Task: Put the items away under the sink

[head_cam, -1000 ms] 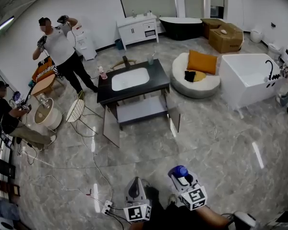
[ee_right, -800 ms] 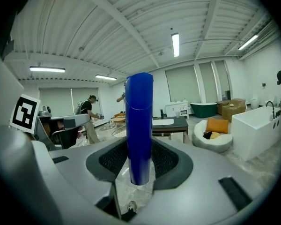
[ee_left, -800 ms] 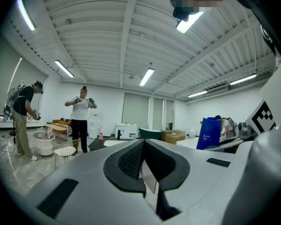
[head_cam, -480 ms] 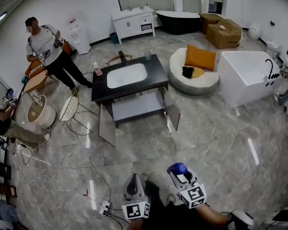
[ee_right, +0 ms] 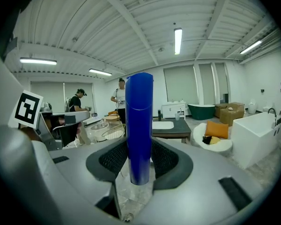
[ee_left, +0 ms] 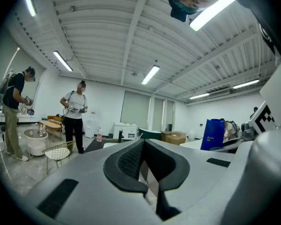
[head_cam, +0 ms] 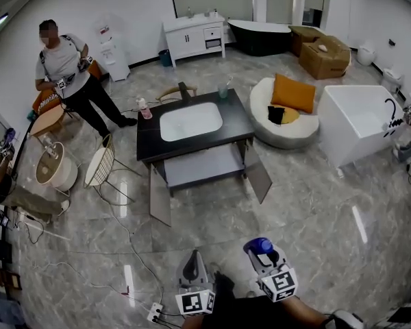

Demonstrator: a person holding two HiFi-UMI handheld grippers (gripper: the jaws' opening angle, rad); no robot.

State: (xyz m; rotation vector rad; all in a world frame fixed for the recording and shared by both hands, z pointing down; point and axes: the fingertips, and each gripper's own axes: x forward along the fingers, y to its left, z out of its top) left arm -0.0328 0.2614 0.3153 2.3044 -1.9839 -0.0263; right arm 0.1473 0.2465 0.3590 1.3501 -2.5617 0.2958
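My right gripper [head_cam: 264, 255] [ee_right: 139, 168] is shut on a tall blue bottle [ee_right: 139, 125], which stands upright between its pads; the bottle's blue cap [head_cam: 259, 244] shows from above in the head view. My left gripper [head_cam: 194, 267] [ee_left: 148, 172] is shut with nothing in it. Both are held low, near my body. Well ahead stands the black sink cabinet [head_cam: 234, 122] with a white basin [head_cam: 191, 121]. Its two lower doors [head_cam: 159, 196] hang open over a grey shelf [head_cam: 202, 164]. On its top are a pink bottle [head_cam: 144, 107], a cup [head_cam: 223, 89] and a dark tap [head_cam: 185, 90].
Cables [head_cam: 123, 218] and a power strip [head_cam: 154, 313] lie on the marble floor to my left. A wire chair [head_cam: 99, 166] and a person [head_cam: 68, 67] are left of the cabinet. A round cushion seat [head_cam: 285, 118] and a white bathtub [head_cam: 359, 120] stand to the right.
The head view has shifted, and the cabinet now sits a little nearer and further right. The standing person lowered their arms and stepped left. Both grippers keep their hold and place.
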